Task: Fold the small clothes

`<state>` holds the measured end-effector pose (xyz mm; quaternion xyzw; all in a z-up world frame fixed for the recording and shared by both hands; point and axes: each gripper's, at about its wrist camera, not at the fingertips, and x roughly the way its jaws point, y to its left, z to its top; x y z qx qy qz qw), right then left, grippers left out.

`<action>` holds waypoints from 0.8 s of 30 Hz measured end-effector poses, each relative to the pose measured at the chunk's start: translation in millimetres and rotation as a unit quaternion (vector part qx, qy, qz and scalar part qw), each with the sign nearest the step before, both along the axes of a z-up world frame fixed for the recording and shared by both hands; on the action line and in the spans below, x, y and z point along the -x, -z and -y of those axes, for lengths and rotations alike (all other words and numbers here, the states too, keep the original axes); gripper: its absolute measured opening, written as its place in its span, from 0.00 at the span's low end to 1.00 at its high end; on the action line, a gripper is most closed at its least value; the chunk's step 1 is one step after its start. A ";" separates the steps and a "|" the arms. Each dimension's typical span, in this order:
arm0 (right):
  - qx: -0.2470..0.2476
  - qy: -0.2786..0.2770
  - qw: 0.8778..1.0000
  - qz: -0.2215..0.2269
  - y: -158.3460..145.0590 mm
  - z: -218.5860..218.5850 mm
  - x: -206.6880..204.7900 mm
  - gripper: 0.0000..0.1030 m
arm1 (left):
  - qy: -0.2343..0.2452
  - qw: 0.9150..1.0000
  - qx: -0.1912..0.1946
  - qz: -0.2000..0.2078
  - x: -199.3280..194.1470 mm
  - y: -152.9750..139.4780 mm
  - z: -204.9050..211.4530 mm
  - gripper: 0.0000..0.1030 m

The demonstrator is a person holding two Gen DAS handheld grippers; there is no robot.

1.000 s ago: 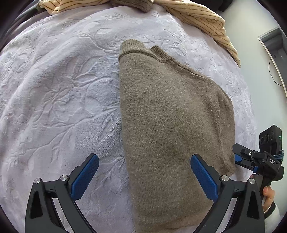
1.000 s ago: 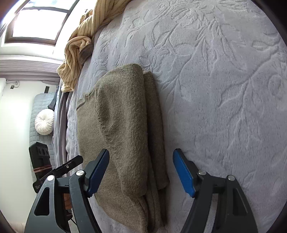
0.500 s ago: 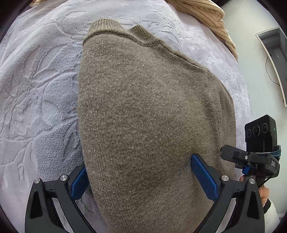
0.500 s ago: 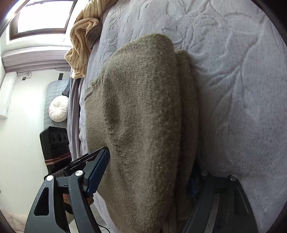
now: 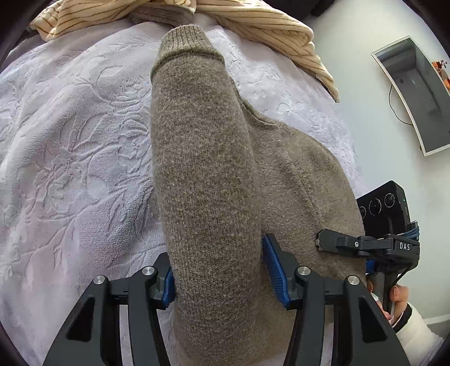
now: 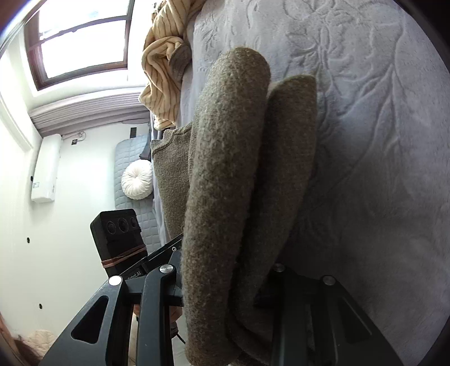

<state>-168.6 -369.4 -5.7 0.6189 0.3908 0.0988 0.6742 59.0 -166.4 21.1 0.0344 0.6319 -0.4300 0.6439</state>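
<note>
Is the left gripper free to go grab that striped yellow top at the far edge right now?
Probably not: the left gripper is closing around the brown sweater, which lies between it and the striped top.

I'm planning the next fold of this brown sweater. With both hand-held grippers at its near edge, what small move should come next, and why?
Probably lift the near edge and carry it toward the collar. The left hand-held gripper and right hand-held gripper are closing with bunched folds of the brown sweater between their jaws, while its far part lies flat on the white blanket.
</note>
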 end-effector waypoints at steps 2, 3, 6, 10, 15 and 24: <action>0.001 -0.001 1.000 0.005 -9.7 -9.0 0.7 0.33 | 0.004 1.000 0.004 0.009 3.5 -10.8 -8.7 0.53; -0.001 -0.002 1.000 0.007 -13.8 -13.1 0.7 0.33 | 0.005 1.000 0.006 0.010 4.7 -15.7 -13.9 0.53; -0.005 -0.003 1.000 0.016 -26.8 -30.8 2.8 0.33 | 0.009 1.000 0.013 0.011 7.5 -30.7 -35.6 0.53; -0.020 0.003 1.000 0.024 -38.1 -64.1 4.3 0.33 | 0.007 1.000 0.014 0.011 10.9 -46.0 -73.2 0.53; -0.038 -0.009 0.999 0.016 -37.5 -121.4 4.9 0.33 | 0.003 1.000 -0.006 0.002 21.2 -51.1 -133.9 0.53; -0.071 -0.039 0.996 -0.026 1.2 -225.6 6.7 0.33 | -0.026 0.997 -0.065 -0.016 47.7 -15.8 -235.2 0.53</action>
